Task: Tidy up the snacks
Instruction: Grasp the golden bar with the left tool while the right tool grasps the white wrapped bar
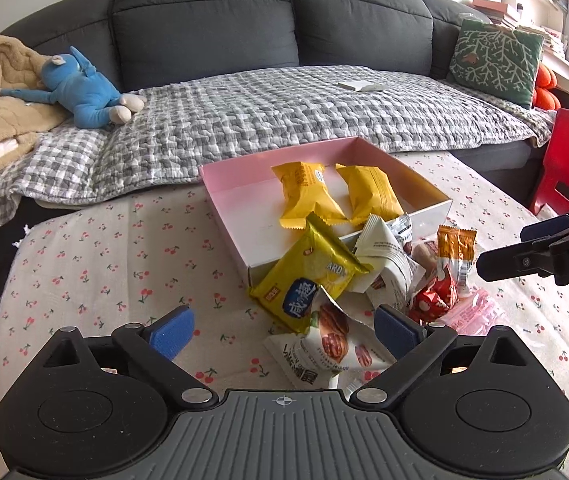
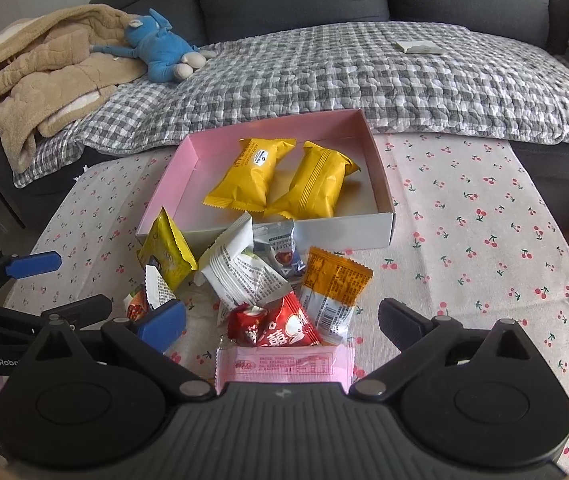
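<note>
a: what is seen at the far left?

b: a beige blanket is heaped on the grey sofa, and a blue soft toy is laid beside it on the checked cover.

a: and the left gripper?

b: its blue pads are held wide apart, nothing is gripped. a white nut packet lies between and below them on the cherry-print tablecloth. no earlier picture is given, so only that is told.

a: the snacks?

b: two yellow packets are laid side by side inside the pink box. against its near wall a loose heap is found: a yellow cracker packet on which "ard" can be read beside chinese characters on a blue patch, a white packet with small print, an orange packet with a barcode, a red packet with white characters, and a pink packet nearest the camera.

a: the right gripper?

b: it is also spread wide, over the red and pink packets, neither being pinched. "genrobo" is read on the other tool's arm at the left edge.

a: further right?

b: a green patterned cushion and a red chair are seen.
</note>
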